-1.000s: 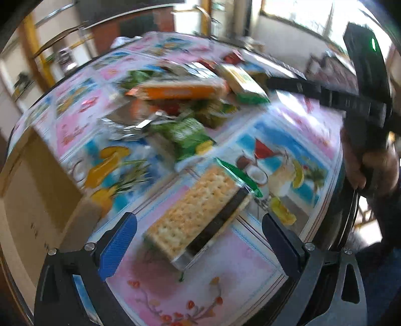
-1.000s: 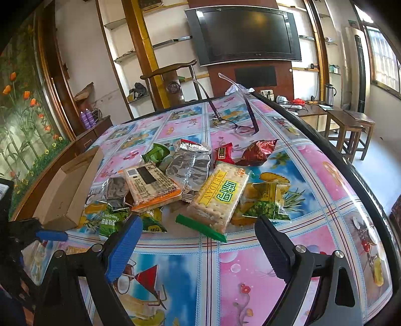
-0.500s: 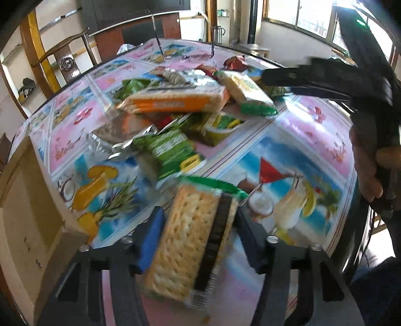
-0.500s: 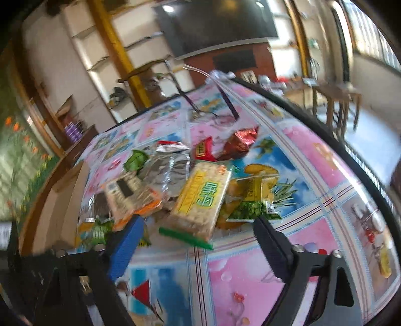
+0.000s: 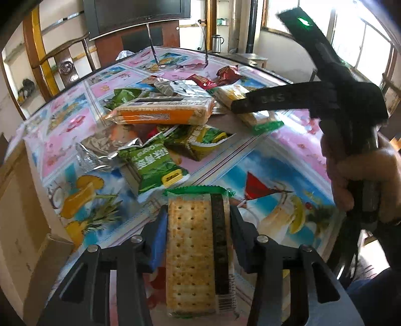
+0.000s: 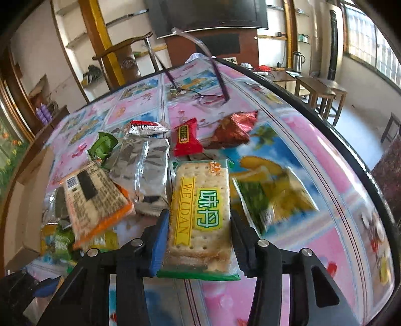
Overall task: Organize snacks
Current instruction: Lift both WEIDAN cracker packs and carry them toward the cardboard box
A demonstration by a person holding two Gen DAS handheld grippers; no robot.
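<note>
Cracker packs, two of them: second ago both grippers gaped. Now left gripper (image 5: 195, 223) closing round plain pack (image 5: 191, 253) on surface (image 5: 288, 175), right gripper (image 6: 198, 233) closing round Weidan pack (image 6: 200, 213) at pile edge. Lift-off probably next.

Dark television (image 6: 205, 12) on the wall, wooden chair (image 6: 125, 57), bright windows (image 6: 371, 37), wooden stool (image 6: 323, 92), pale floor

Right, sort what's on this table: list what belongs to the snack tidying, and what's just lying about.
Part of the job:
- cracker pack between the left tongs, closing on it
- WEIDAN cracker pack between the right tongs, closing on it
- orange cracker pack
- green snack bag
- red sachet
- cardboard box

Lying about:
- eyeglasses
- kettle
</note>
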